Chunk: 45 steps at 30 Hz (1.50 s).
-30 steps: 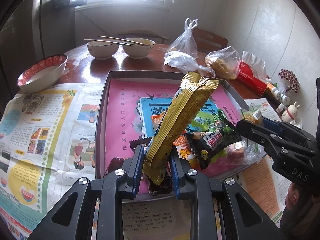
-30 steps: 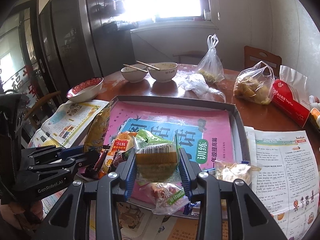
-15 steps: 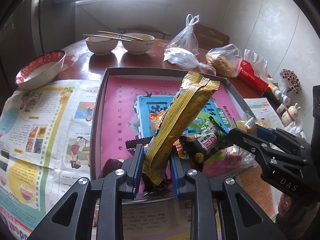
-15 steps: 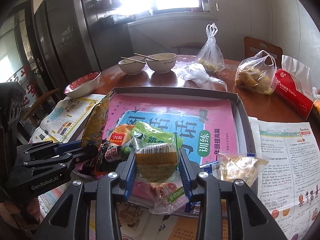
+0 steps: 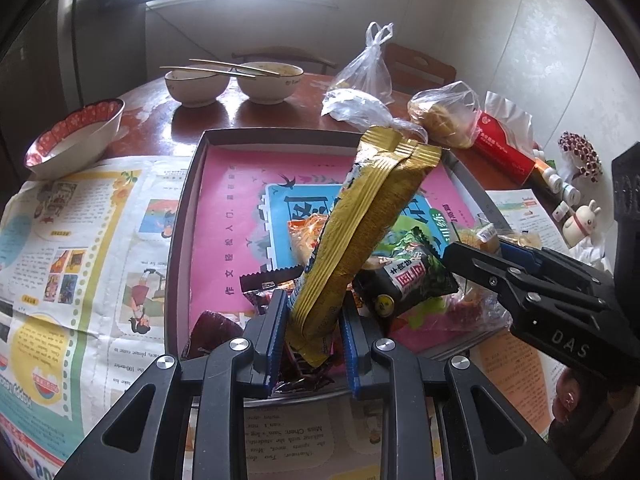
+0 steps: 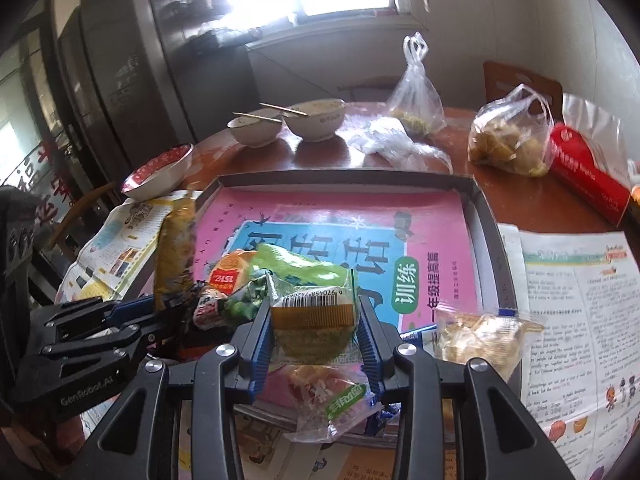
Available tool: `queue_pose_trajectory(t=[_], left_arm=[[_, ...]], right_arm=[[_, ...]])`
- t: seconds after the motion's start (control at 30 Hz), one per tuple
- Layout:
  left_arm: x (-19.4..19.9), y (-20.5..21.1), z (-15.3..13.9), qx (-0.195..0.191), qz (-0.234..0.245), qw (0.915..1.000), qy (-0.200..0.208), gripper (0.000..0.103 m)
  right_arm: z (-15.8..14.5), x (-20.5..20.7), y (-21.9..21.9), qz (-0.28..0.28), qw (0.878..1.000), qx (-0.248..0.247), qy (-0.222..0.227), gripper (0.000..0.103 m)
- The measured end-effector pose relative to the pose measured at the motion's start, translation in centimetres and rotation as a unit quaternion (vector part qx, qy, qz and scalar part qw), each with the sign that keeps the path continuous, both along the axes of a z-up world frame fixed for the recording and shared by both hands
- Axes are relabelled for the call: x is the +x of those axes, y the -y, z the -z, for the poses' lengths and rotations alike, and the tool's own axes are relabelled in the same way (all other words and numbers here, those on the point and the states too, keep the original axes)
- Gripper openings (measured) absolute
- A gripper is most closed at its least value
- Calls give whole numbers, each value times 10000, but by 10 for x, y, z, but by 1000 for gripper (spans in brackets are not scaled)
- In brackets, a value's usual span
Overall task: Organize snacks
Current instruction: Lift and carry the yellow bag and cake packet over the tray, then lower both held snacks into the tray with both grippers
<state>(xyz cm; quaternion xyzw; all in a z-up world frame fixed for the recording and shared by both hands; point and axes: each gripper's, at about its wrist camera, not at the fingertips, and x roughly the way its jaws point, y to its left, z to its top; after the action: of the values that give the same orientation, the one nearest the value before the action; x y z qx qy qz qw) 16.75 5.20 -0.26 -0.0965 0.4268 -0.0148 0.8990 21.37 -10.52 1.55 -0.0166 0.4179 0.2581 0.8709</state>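
Observation:
My left gripper [image 5: 313, 328] is shut on the lower end of a long gold snack packet [image 5: 360, 224], which stands tilted up and right above the grey tray [image 5: 182, 216]. My right gripper [image 6: 316, 332] is shut on a clear packet of yellow-green snack with a barcode label [image 6: 314, 316], held over the tray's near edge [image 6: 494, 248]. Loose snacks lie heaped in the tray's near part: a dark green packet [image 5: 412, 276], an orange packet [image 6: 230, 274], a pink-and-green packet [image 6: 332, 396]. The right gripper's black body [image 5: 532, 296] shows at the right of the left wrist view.
A pink-and-blue booklet [image 6: 340, 236] lines the tray. Newspaper [image 5: 68, 240] covers the table on both sides. Two bowls with chopsticks [image 5: 232, 80], a red-rimmed bowl [image 5: 76, 136], plastic bags [image 6: 508, 132] and a red box [image 6: 584, 176] stand beyond. A clear cracker bag [image 6: 480, 336] lies at the tray's right corner.
Both grippers keep their hold on their packets and have hardly shifted. The views tilted slightly, with the tray sitting a little differently in frame.

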Motion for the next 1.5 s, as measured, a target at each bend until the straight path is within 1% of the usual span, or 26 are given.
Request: queue_pose_trajectory(t=[0.2, 0.57, 0.73, 0.97, 1.07, 1.17, 1.23, 1.33, 1.5], left_arm=[[0, 4, 1, 66, 42, 10000, -5, 26], [-1, 7, -1, 97, 40, 9999, -7, 26], [-4, 6, -1, 65, 38, 10000, -4, 26], [-6, 8, -1, 138, 104, 9999, -5, 26], [-5, 6, -1, 100, 96, 9999, 15, 26], [-8, 2, -2, 107, 28, 9999, 31, 26], [-10, -2, -3, 135, -35, 9999, 34, 26], [-12, -8, -4, 136, -122, 9998, 31, 26], [-14, -11, -2, 175, -158, 9997, 6, 26]], right_arm=[[3, 1, -2, 66, 9998, -187, 28, 40], [-1, -2, 0, -17, 10000, -52, 67, 40], [-1, -5, -2, -101, 9998, -83, 122, 40], [-2, -9, -2, -141, 9996, -125, 212, 40], [-2, -10, -3, -138, 9995, -151, 247, 40], [-4, -11, -7, -249, 9994, -71, 214, 40], [-6, -14, -12, -312, 9991, -102, 285, 40], [-4, -15, -18, -377, 9988, -137, 264, 40], [-2, -17, -25, -438, 9984, -186, 307, 40]])
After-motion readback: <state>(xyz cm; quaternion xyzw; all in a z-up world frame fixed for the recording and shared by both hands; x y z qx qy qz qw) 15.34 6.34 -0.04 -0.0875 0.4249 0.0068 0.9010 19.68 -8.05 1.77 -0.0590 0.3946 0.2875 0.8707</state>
